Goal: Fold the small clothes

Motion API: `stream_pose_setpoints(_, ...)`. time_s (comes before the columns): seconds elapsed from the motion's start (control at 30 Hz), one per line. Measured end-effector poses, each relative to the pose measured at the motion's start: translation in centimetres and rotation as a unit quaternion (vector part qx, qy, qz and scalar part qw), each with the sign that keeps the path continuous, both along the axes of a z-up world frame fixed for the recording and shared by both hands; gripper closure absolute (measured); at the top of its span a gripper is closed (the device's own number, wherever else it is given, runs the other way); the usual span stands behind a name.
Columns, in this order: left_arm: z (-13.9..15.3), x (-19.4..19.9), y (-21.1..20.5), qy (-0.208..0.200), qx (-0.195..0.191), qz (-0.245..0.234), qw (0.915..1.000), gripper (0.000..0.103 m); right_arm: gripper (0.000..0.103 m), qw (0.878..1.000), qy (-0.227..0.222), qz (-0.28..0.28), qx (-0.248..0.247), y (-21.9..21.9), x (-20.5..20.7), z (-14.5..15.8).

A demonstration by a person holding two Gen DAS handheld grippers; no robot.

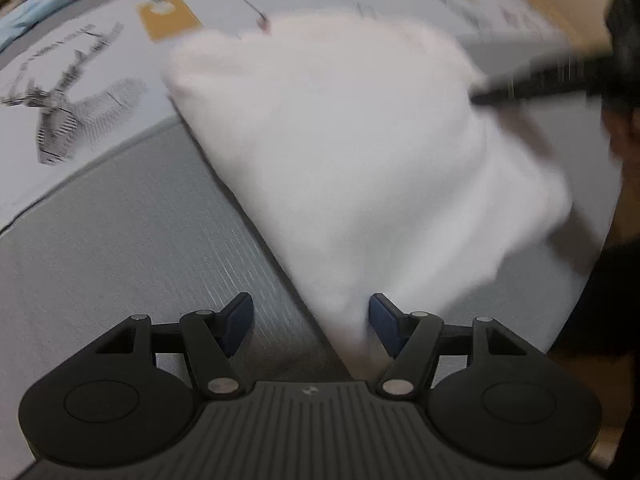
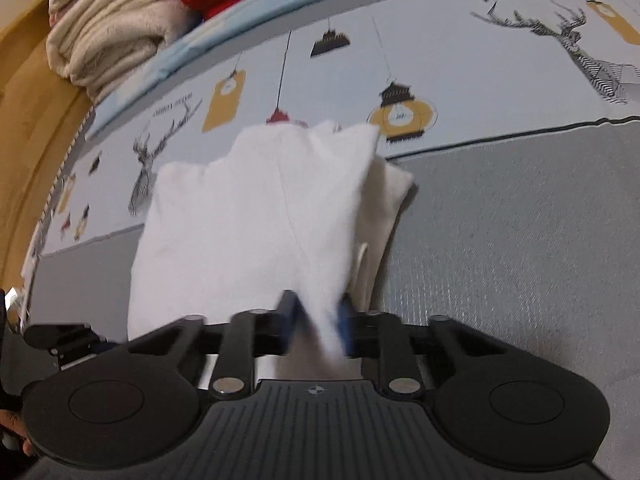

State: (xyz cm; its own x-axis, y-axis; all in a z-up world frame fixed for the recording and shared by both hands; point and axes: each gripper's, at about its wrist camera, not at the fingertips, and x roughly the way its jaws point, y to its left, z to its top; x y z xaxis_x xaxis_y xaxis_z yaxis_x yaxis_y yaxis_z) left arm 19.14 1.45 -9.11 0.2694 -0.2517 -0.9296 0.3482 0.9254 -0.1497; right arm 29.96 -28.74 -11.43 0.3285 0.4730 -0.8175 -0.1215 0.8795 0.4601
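On the left, left gripper (image 1: 311, 326) spread wide, gripping nothing, one blue pad (image 1: 383, 328) touching the near tip of the white garment (image 1: 352, 152). Lay on a bed cover (image 1: 120, 232) printed with deer and lanterns, grey band nearest. Stretched away from the open jaws, long axis running forward and slightly left toward the printed strip, widening with distance. Farther right, blurred dark shape at the garment's far right edge, presumably the other tool. From the right wrist view, right gripper (image 2: 316, 322) nearly closed, pinching the narrow near corner of the same garment (image 2: 256, 216), cream layer (image 2: 384, 216) peeking out at its right side. Judged part folded, right side carrying the cloth, left side nearer the free tip. Stack of folded cream and red textiles (image 2: 116, 20) at far left beyond the bed edge.
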Motion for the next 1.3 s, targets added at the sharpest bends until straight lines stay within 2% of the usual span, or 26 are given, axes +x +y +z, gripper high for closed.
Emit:
stream_pose_setpoints(0.07, 1.4, 1.1, 1.9, -0.015, -0.053, 0.053, 0.9970, 0.032, 0.088, 1.000, -0.002, -0.011, -0.003, -0.3, 0.1, -0.1)
stream_pose_setpoints(0.17, 2.4, 2.8, 4.6, -0.031, -0.110, 0.154, 0.9814, 0.031, 0.083, 0.999, -0.017, -0.041, -0.003, -0.6, 0.5, 0.0)
stream_pose_setpoints(0.23, 1.9, 3.8, 5.3, -0.019, -0.123, 0.202, 0.9715, 0.031, 0.047, 0.996, -0.040, -0.078, -0.007, -1.0, 0.7, 0.5)
stream_pose_setpoints(0.27, 1.5, 4.2, 5.4, -0.011, -0.124, 0.215, 0.9687, 0.031, 0.041, 0.995, -0.045, -0.089, -0.001, -1.1, 0.7, 0.5)
stream_pose_setpoints(0.37, 0.1, 5.4, 4.9, 0.012, -0.132, 0.237, 0.9625, 0.031, 0.040, 0.996, -0.006, -0.083, 0.031, -0.7, 1.4, -0.9)
stream_pose_setpoints(0.43, -0.8, 6.1, 4.7, 0.023, -0.147, 0.249, 0.9571, 0.031, 0.040, 0.997, 0.027, -0.070, 0.028, 0.4, 1.8, -2.3)
stream_pose_setpoints(0.53, -2.3, 7.0, 4.7, 0.034, -0.163, 0.265, 0.9496, 0.032, 0.036, 0.997, 0.035, -0.070, 0.012, 1.1, 2.1, -3.2)
stream_pose_setpoints(0.6, -2.8, 7.3, 4.2, 0.035, -0.166, 0.268, 0.9482, 0.035, 0.035, 0.995, 0.043, -0.082, 0.021, 1.1, 2.2, -3.6)
stream_pose_setpoints(0.67, -3.0, 7.6, 3.7, 0.029, -0.169, 0.264, 0.9490, 0.046, 0.036, 0.995, 0.046, -0.089, 0.027, 1.1, 2.1, -3.8)
stream_pose_setpoints(0.7, -3.1, 7.8, 3.6, 0.025, -0.165, 0.264, 0.9500, 0.051, 0.041, 0.995, 0.042, -0.086, 0.029, 1.2, 2.1, -3.7)
stream_pose_setpoints(0.73, -3.0, 7.9, 3.4, 0.023, -0.164, 0.262, 0.9508, 0.059, 0.052, 0.995, 0.037, -0.083, 0.033, 1.5, 2.3, -3.6)
stream_pose_setpoints(0.77, -2.8, 8.1, 3.2, 0.019, -0.165, 0.258, 0.9517, 0.067, 0.059, 0.996, 0.031, -0.078, 0.039, 1.6, 2.4, -3.4)
stream_pose_setpoints(0.83, -1.4, 8.3, 2.9, -0.007, -0.164, 0.242, 0.9562, 0.071, 0.073, 0.996, 0.008, -0.075, 0.038, 2.0, 2.5, -2.8)
stream_pose_setpoints(0.93, 1.6, 8.1, 3.0, -0.061, -0.171, 0.225, 0.9574, 0.072, 0.078, 0.995, -0.044, -0.076, 0.057, 2.4, 2.5, -0.9)
stream_pose_setpoints(1.0, 3.1, 8.0, 3.8, -0.094, -0.178, 0.227, 0.9530, 0.070, 0.078, 0.991, -0.085, -0.076, 0.068, 2.7, 2.3, 0.3)
stream_pose_setpoints(1.03, 3.4, 8.0, 4.5, -0.105, -0.184, 0.236, 0.9484, 0.063, 0.077, 0.989, -0.104, -0.077, 0.075, 2.8, 2.3, 0.9)
stream_pose_setpoints(1.07, 3.5, 8.0, 5.1, -0.110, -0.184, 0.249, 0.9443, 0.048, 0.076, 0.987, -0.118, -0.080, 0.080, 2.9, 2.3, 1.2)
stream_pose_setpoints(1.13, 3.6, 8.1, 6.4, -0.107, -0.171, 0.281, 0.9382, 0.031, 0.057, 0.985, -0.135, -0.095, 0.054, 3.0, 2.5, 1.6)
stream_pose_setpoints(1.2, 3.4, 7.8, 7.5, -0.089, -0.178, 0.280, 0.9393, 0.031, 0.045, 0.983, -0.141, -0.118, -0.009, 2.8, 2.6, 1.7)
stream_pose_setpoints(1.23, 3.3, 7.7, 7.7, -0.077, -0.181, 0.274, 0.9414, 0.031, 0.045, 0.982, -0.139, -0.128, -0.017, 2.3, 2.6, 1.7)
stream_pose_setpoints(1.3, 3.1, 7.4, 8.1, -0.059, -0.181, 0.264, 0.9456, 0.031, 0.045, 0.983, -0.118, -0.143, 0.012, 0.7, 2.6, 1.7)
